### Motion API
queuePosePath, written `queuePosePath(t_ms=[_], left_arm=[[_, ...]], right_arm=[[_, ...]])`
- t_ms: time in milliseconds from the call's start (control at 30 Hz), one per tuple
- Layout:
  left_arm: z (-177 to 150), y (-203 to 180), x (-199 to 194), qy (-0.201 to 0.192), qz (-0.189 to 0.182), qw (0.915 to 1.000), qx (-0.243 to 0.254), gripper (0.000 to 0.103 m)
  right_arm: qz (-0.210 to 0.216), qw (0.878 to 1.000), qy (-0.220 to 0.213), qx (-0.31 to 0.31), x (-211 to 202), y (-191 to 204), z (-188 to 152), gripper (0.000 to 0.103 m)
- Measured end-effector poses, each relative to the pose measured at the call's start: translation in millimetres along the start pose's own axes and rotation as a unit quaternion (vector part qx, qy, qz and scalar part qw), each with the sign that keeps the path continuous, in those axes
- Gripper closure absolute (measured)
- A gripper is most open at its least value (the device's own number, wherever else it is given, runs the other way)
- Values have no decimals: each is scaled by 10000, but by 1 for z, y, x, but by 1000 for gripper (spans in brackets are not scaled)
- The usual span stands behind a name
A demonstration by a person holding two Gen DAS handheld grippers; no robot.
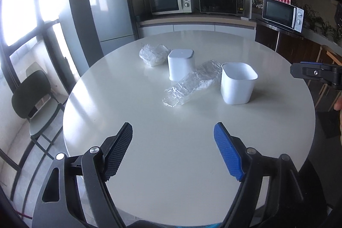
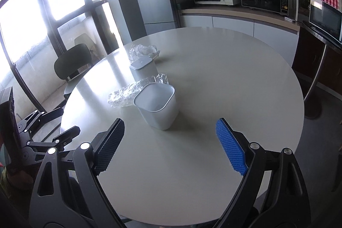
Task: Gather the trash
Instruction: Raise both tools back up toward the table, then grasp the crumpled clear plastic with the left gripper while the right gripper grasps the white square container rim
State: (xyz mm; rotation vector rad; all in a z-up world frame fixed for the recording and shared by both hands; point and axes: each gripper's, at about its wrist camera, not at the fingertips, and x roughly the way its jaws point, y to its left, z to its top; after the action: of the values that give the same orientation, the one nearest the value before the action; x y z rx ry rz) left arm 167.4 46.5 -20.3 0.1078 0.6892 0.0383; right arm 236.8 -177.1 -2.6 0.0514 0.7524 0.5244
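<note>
Bin (image 2: pixel 158 108) interior (seemingly empty): right view only.

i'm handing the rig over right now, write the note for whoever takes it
Left gripper: open, empty, over the near edge of the round table.
Right gripper: open, empty, just short of the upright white bin.
Things: the upright bin looks empty. A long crumpled clear wrapper lies beside it. An upside-down white bin stands behind the wrapper. A second crumpled clear plastic wad lies at the far side, by the inverted bin.
Done: nothing collected yet.
Left: pick up both plastic pieces and drop them into the upright bin.
</note>
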Motion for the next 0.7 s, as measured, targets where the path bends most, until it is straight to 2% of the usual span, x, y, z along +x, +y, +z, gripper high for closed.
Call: queuePosePath(t_ms=[333, 467, 533, 700], left_arm=[[31, -2, 63, 525, -549, 9963, 414, 25], [44, -10, 80, 498, -675, 9931, 826, 25], [48, -14, 85, 379, -605, 9912, 1114, 25], [52, -15, 107, 596, -880, 9844, 1402, 25]], right_arm=[[-18, 9988, 497, 44, 62, -10, 39, 21], [21, 9963, 862, 29, 91, -9, 51, 24], [-23, 9948, 1016, -40, 101, -8, 52, 25], [-86, 9921, 1252, -29, 115, -10, 50, 41]])
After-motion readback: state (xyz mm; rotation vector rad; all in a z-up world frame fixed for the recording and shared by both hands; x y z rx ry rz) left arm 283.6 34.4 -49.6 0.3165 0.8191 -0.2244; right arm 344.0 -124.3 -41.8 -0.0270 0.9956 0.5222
